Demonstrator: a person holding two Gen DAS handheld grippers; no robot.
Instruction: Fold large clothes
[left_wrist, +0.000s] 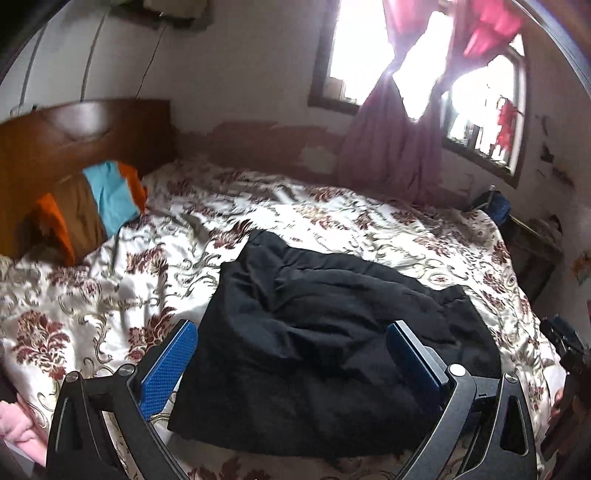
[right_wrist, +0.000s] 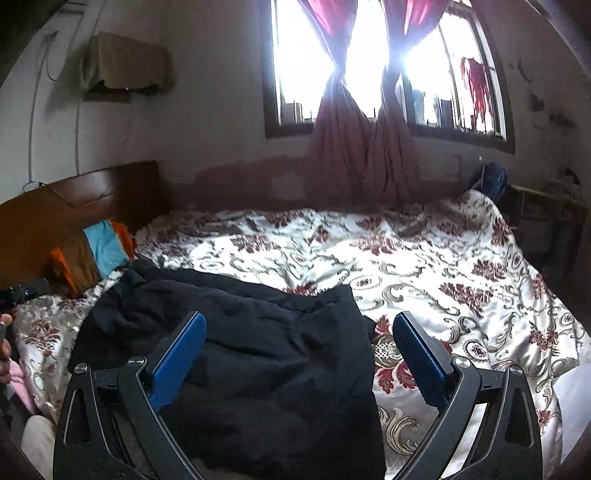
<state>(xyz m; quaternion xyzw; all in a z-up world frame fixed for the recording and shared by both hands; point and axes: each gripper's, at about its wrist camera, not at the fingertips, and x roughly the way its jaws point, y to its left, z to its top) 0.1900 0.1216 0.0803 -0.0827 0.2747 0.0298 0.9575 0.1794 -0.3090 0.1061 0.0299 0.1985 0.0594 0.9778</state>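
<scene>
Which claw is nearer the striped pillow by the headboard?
Left. The left claw hangs open over the black garment's pillow-side half; the right claw hangs open over its far edge from the striped pillow.

- Left gripper: jaws spread wide, blue pads clear of any object, held above the bed.
- Black garment: lies bunched and creased on the floral bedspread, near the bed's front edge.
- Striped pillow: orange, brown and light blue, propped against the wooden headboard.
- Pink curtains: knotted, hanging before the bright window.
</scene>
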